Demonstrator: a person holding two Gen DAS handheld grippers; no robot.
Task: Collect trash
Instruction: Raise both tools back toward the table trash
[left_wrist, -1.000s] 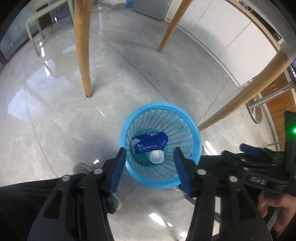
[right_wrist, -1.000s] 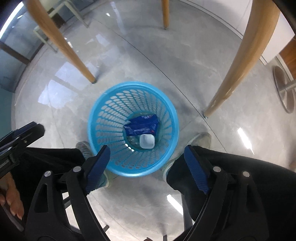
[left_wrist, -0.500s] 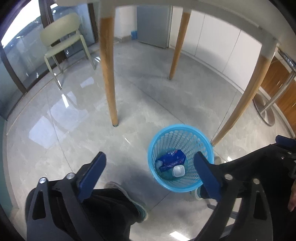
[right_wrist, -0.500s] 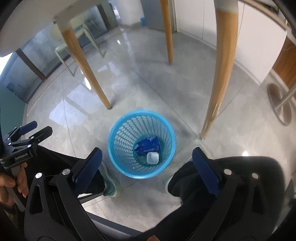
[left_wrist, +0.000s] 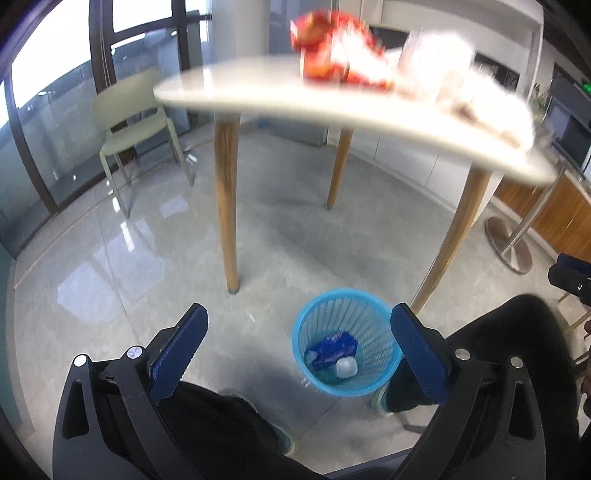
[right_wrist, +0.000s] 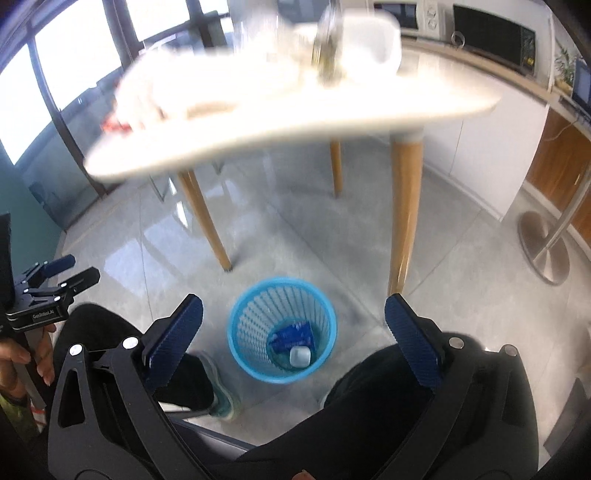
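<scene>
A blue mesh wastebasket stands on the floor between a seated person's legs. Inside lie a blue packet and a small white cup. My left gripper hangs open well above the basket, nothing between its blue pads. My right gripper is likewise open and empty above it. On the white table lie blurred pieces of trash: a red wrapper and crumpled white paper.
Wooden table legs stand around the basket. A pale green chair sits by the windows at left. A metal stool base stands at right. The person's dark trouser legs flank the basket.
Both grippers rose away from the basket and tilted up, so the table top with its trash came into view. Both sets of jaws widened.
</scene>
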